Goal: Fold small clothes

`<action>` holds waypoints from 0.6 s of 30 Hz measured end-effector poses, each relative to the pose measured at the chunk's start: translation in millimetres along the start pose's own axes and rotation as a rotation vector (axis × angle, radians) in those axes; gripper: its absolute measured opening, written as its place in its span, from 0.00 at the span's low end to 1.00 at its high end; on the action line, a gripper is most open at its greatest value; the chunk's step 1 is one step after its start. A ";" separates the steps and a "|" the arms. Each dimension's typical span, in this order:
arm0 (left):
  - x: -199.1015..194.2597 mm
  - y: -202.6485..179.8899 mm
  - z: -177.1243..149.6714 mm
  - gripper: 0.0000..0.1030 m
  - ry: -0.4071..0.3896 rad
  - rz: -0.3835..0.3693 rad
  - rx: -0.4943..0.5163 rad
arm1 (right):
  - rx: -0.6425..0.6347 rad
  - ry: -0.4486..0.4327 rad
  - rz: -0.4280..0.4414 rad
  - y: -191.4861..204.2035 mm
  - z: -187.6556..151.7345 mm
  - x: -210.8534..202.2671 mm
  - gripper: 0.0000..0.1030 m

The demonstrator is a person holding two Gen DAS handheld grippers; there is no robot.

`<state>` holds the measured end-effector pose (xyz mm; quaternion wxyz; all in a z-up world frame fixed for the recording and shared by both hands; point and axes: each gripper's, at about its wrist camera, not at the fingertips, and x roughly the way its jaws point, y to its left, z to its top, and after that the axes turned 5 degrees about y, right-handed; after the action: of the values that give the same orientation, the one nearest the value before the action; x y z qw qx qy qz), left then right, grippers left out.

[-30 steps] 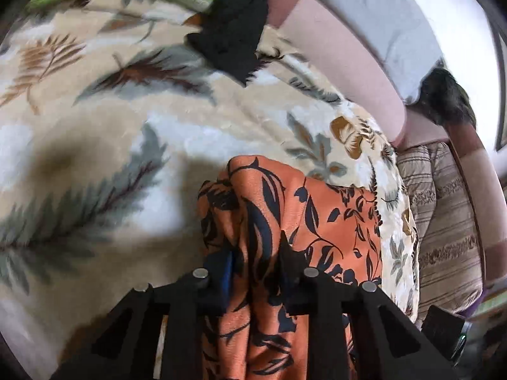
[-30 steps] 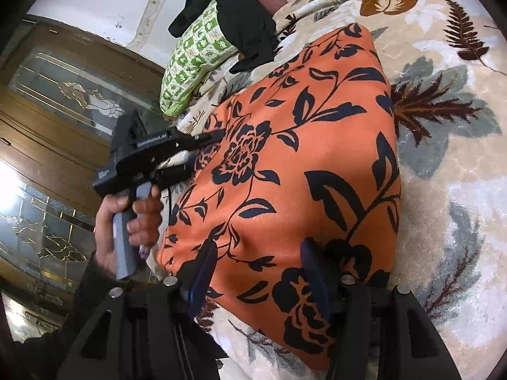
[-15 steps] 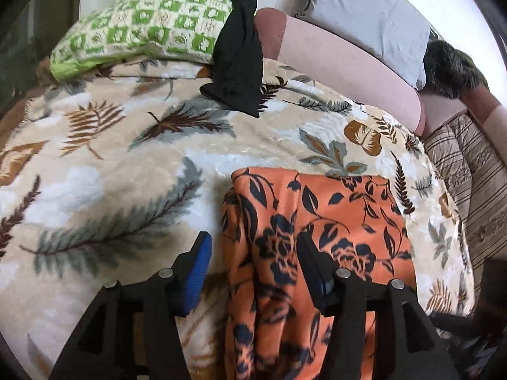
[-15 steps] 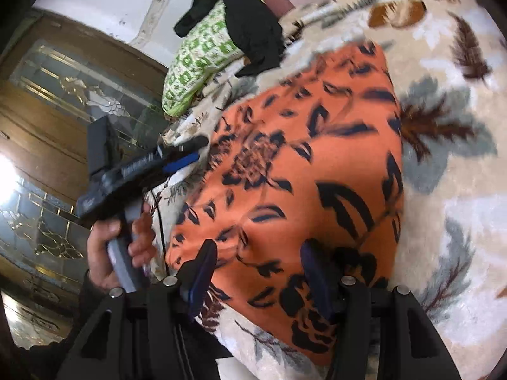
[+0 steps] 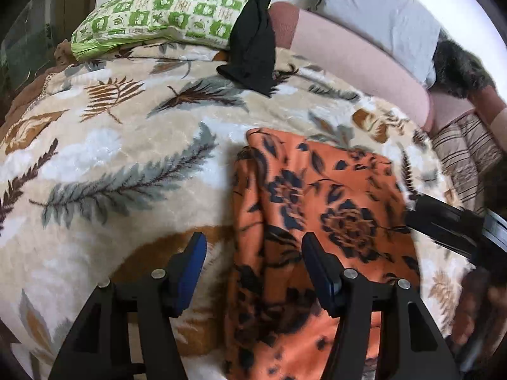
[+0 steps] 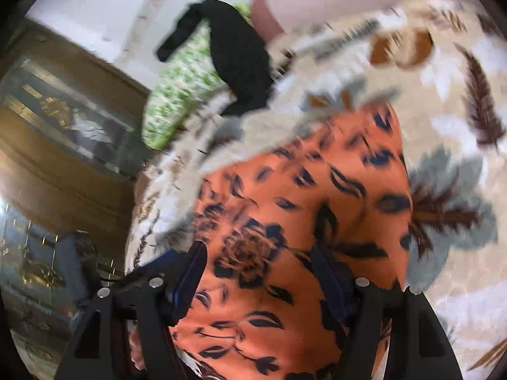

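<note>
An orange garment with black flowers [image 5: 317,218] lies folded on the leaf-patterned blanket [image 5: 126,164]. My left gripper [image 5: 253,253] is open and empty, held above the garment's left edge. The right gripper's black body [image 5: 456,228] shows at the right edge of the left wrist view. In the blurred right wrist view my right gripper [image 6: 259,262] is open and empty over the same garment [image 6: 301,221], which runs between its fingers.
A green checked pillow [image 5: 164,19] with a black garment [image 5: 253,41] draped over it lies at the bed's far end. A pink bolster [image 5: 355,63] and grey cushion [image 5: 380,9] lie behind. A wooden glass-panelled door [image 6: 57,158] stands left.
My left gripper let go of the orange garment, opened and drew back and up. The right gripper has swung over the garment, staying open; its view is now motion-blurred.
</note>
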<state>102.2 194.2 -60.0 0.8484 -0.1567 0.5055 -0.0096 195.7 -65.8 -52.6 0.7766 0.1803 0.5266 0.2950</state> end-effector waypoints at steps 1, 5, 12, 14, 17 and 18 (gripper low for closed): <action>-1.6 -2.3 -3.4 0.61 -0.003 0.001 0.003 | 0.019 0.006 -0.012 -5.4 5.0 6.1 0.69; 26.5 -6.8 -19.9 0.62 0.090 0.104 0.061 | 0.127 0.083 0.001 -33.0 14.8 39.5 0.70; 31.4 2.3 -18.7 0.63 0.079 0.054 0.020 | 0.122 0.026 -0.041 -39.4 48.9 35.6 0.71; 27.8 3.8 -17.6 0.63 0.075 0.042 0.008 | 0.216 0.054 0.007 -63.0 50.0 46.3 0.71; 17.2 8.3 -15.9 0.63 0.038 0.024 -0.018 | 0.180 -0.022 0.057 -52.4 44.0 15.9 0.70; 12.3 10.2 -14.4 0.63 0.023 0.014 -0.036 | 0.143 -0.041 0.049 -47.0 37.3 1.9 0.70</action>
<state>94.5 198.1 -79.7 0.8398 -0.1682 0.5163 0.0037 243.3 -99.2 -67.5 0.7650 0.2541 0.5257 0.2716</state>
